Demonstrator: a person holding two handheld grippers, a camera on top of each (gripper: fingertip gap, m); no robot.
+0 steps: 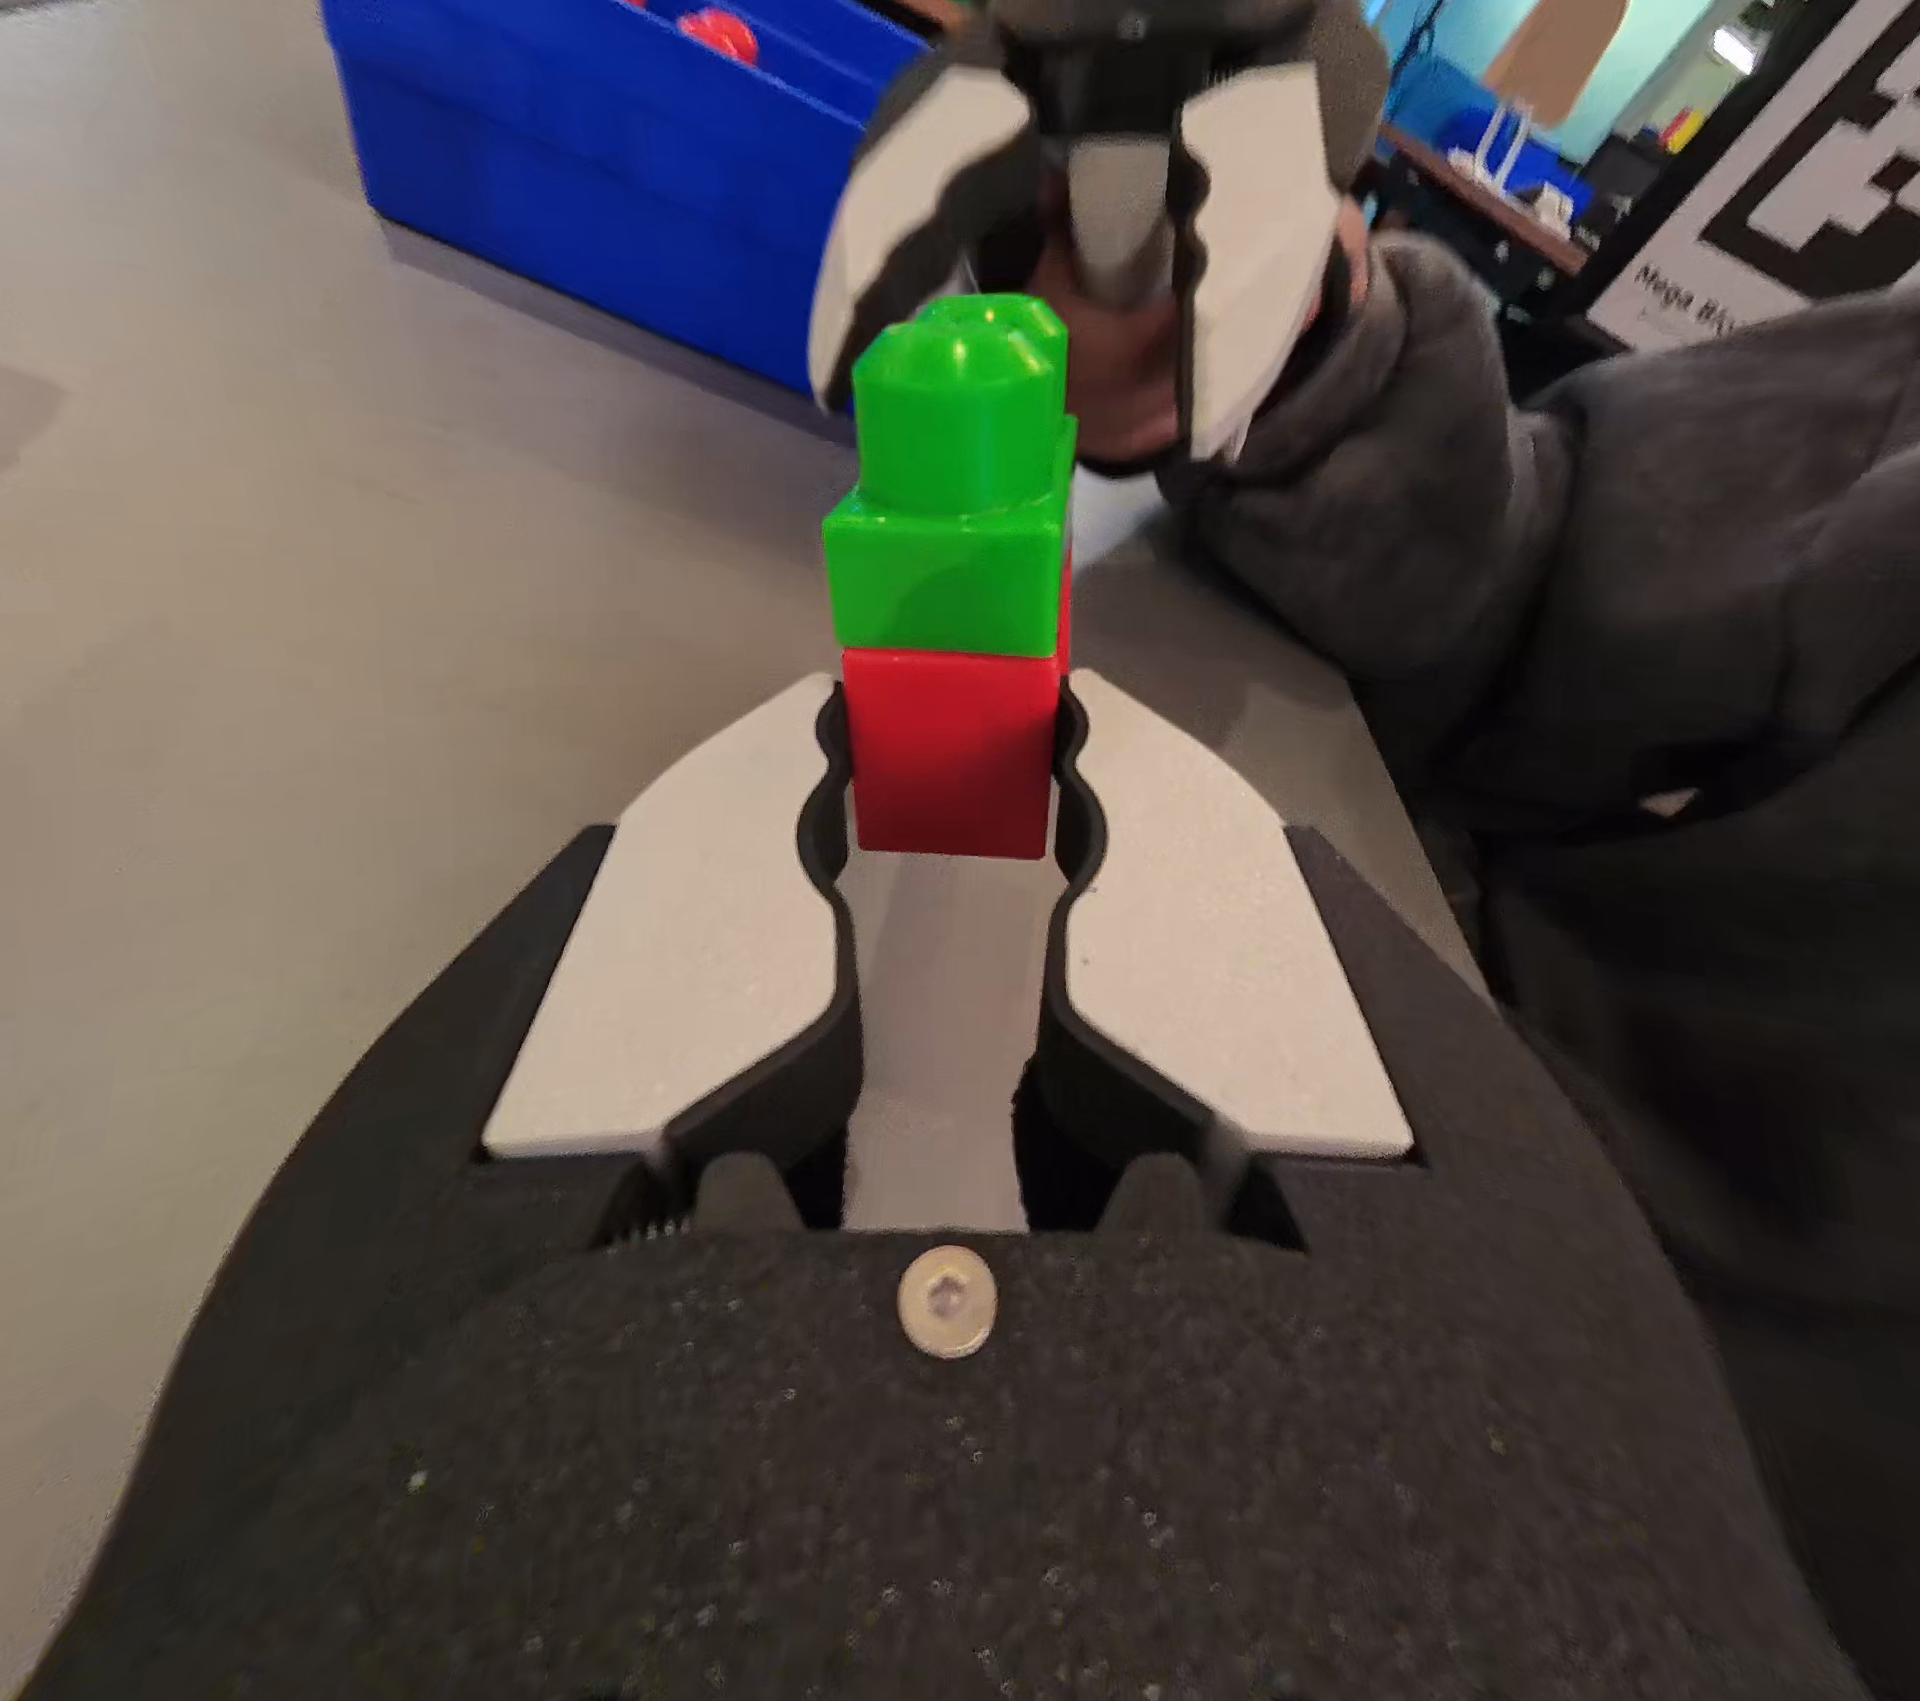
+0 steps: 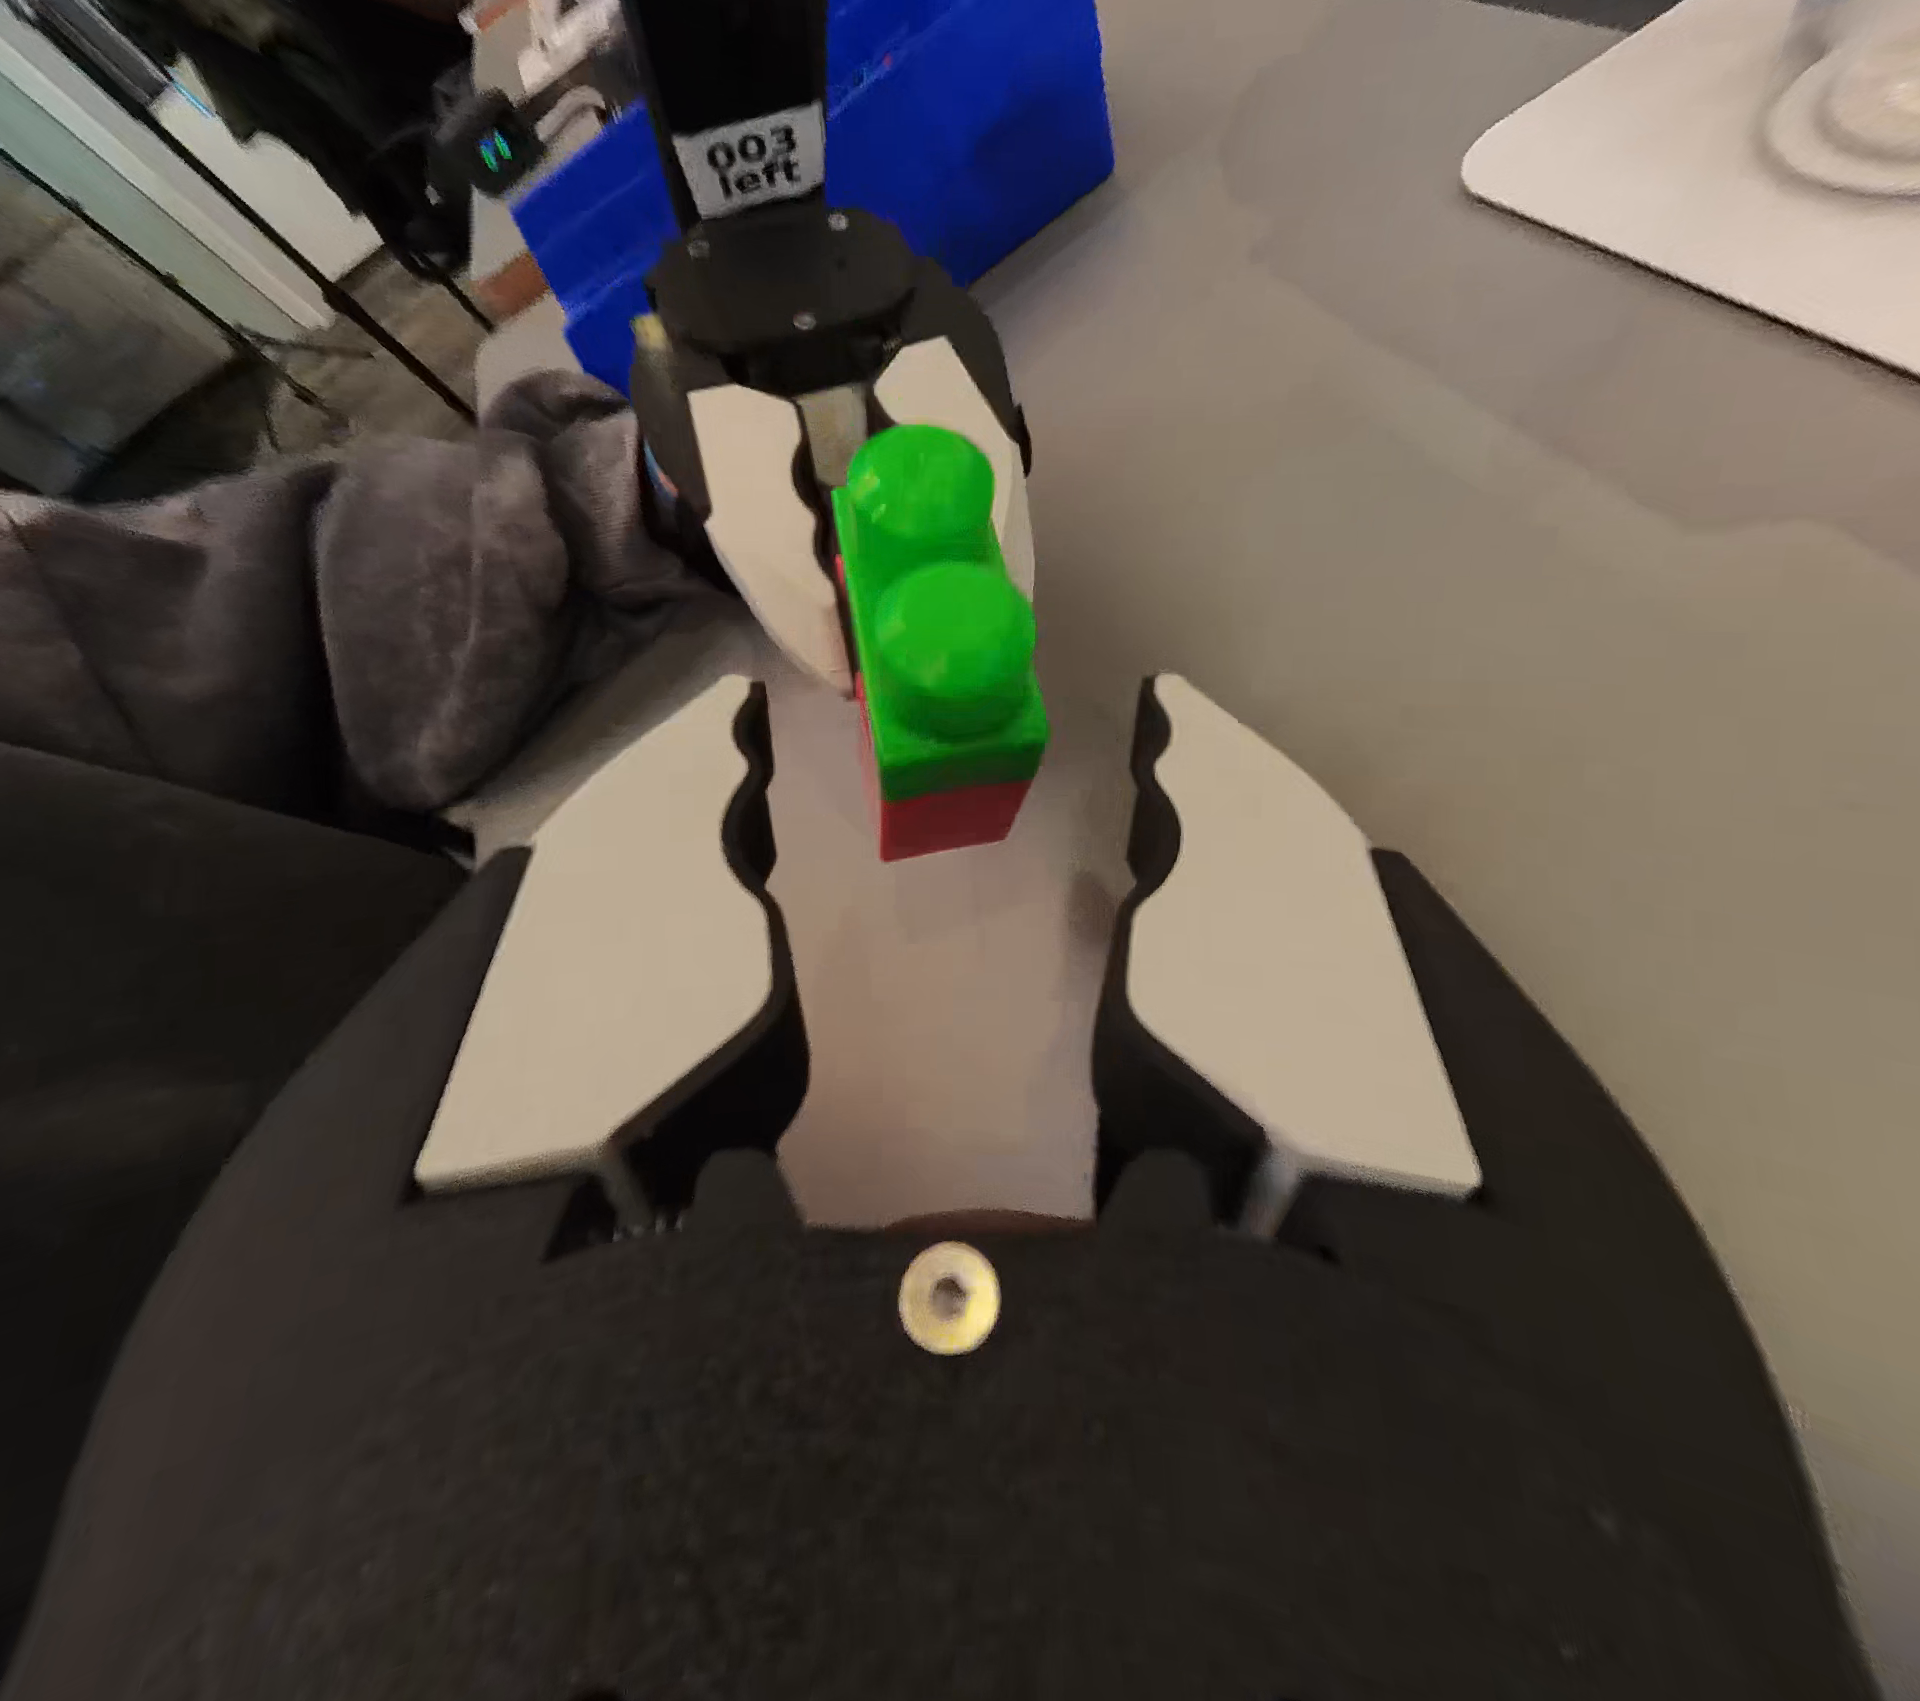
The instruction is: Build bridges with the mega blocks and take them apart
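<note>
Between the left gripper (image 1: 951, 695) fingers, a red plastic block (image 1: 951, 752) topped by a green two-stud block (image 1: 951, 508) is clamped; the right gripper (image 2: 951, 695) is held spread open just beside it.

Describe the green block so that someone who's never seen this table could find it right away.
On the grey table, in front of the blue plastic bin, the left gripper clamps a red plastic block. The green plastic block with two round studs is stacked on that red one, the only green piece there.
</note>
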